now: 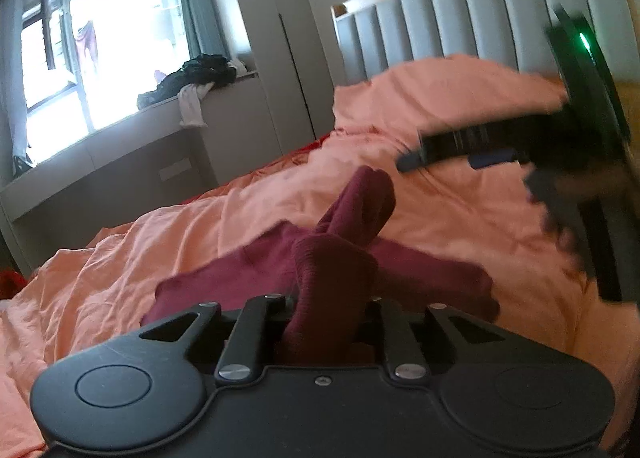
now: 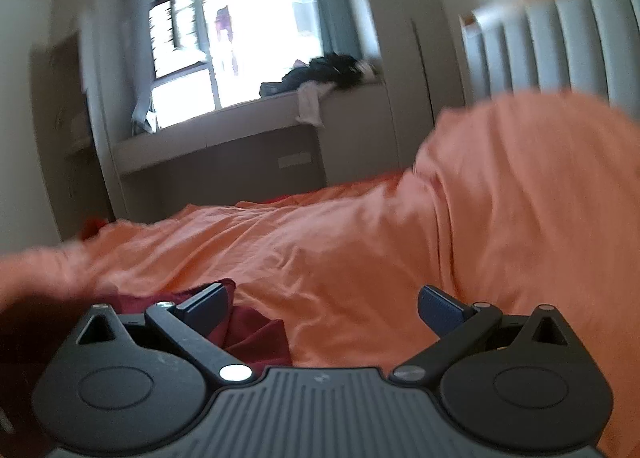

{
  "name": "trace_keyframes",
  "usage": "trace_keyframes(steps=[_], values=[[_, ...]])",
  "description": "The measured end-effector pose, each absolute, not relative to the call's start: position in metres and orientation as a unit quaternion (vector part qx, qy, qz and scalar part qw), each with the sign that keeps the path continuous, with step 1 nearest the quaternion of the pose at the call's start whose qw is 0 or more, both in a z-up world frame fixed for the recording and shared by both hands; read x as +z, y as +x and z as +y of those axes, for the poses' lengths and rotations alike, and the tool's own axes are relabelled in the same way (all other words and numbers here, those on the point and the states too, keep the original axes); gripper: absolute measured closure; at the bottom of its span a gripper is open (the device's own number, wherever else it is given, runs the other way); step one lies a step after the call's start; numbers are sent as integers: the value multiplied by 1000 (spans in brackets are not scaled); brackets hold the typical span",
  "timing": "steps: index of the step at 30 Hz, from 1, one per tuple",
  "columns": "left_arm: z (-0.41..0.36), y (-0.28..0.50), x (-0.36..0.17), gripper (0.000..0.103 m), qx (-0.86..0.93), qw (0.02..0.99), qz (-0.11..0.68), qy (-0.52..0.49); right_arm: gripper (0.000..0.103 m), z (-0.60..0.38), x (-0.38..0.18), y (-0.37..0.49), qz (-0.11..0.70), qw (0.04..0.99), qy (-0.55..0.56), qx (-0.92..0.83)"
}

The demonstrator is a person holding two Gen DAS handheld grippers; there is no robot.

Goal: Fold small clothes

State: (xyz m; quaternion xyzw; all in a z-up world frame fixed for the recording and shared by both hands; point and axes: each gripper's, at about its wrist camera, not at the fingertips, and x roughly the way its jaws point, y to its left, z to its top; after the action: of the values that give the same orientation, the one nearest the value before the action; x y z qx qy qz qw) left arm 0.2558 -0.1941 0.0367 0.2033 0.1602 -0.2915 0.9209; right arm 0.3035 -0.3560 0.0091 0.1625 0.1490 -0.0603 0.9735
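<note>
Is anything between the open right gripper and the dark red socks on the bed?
Nothing visible. The right gripper is open over bare orange bedsheet, with the dark red knitted socks beside its left finger. The left gripper is clamped on them.
</note>
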Motion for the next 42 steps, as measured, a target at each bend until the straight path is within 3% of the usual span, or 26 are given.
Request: trace_keyframes(steps=[5, 10, 14, 20, 22, 26, 30, 34, 42], values=[[-195, 240, 16, 68, -286, 918, 148, 232, 0, -379, -8, 305, 167, 940, 296, 37], [-192, 217, 15, 40, -296, 916, 126, 239, 0, -370, -20, 317, 195, 912, 346, 102], [-192, 208, 16, 32, -288, 918, 115, 249, 0, -361, -29, 327, 219, 894, 368, 135], [-190, 195, 20, 36, -281, 919, 98, 257, 4, -351, -27, 325, 198, 887, 379, 175], [-190, 195, 20, 53, -276, 920, 98, 260, 18, -346, -24, 326, 192, 890, 368, 188], [-188, 195, 23, 62, -282, 921, 103, 248, 43, -335, -22, 335, 207, 895, 343, 197], [-189, 194, 21, 72, -284, 920, 105, 248, 76, -327, -27, 344, 235, 901, 315, 185], [-191, 194, 22, 81, -280, 923, 100, 243, 94, -324, -25, 344, 218, 911, 297, 184], [-214, 201, 35, 82, -294, 927, 98, 212, 97, -326, 0, 336, 141, 941, 256, 169]])
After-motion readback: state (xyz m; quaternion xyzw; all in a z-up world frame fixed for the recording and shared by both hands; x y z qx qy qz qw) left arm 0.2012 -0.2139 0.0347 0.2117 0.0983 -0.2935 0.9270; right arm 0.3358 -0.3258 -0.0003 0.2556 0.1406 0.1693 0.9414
